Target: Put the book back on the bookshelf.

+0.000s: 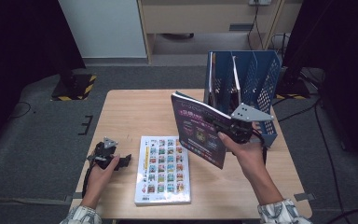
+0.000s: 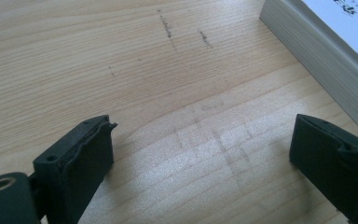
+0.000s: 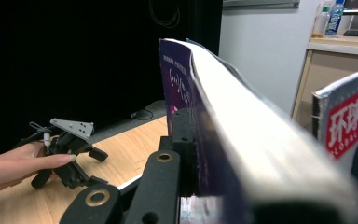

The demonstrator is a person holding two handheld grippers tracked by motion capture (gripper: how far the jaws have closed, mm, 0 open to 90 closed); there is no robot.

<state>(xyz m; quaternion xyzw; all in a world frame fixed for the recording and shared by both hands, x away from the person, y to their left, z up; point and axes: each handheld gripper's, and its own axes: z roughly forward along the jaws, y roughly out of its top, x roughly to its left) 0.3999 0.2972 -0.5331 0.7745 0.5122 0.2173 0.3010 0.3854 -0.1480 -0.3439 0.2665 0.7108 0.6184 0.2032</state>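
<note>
Across the middle of the high view, one wooden tabletop [image 1: 121,112] is carrying everything. At its far right corner one blue mesh file rack [image 1: 261,77] is standing upright, its dividers splitting it into slots — two thin items are leaning inside, though what they are is too small to tell. In the right gripper view, a red-lettered magazine [image 3: 349,130] is showing at the right edge.

Two books are showing in the high view. One thick white book [image 1: 163,170], its cover printed with rows of small coloured pictures, is lying flat near the front edge of the tabletop, between the two hands. The other, a dark purple book [image 1: 198,130], is being held off the tabletop, standing nearly upright with its cover facing left, just in front of the rack.

Two grippers are in play. The right gripper [image 1: 223,127] is gripping the purple book at its right edge — its fingers [image 3: 184,140] are clamped together on the cover and pages. The left gripper [image 1: 123,160] is resting low over the tabletop at the left, just beside the white book, with its fingers [image 2: 81,154] standing wide apart over bare wood, nothing between them.
</note>
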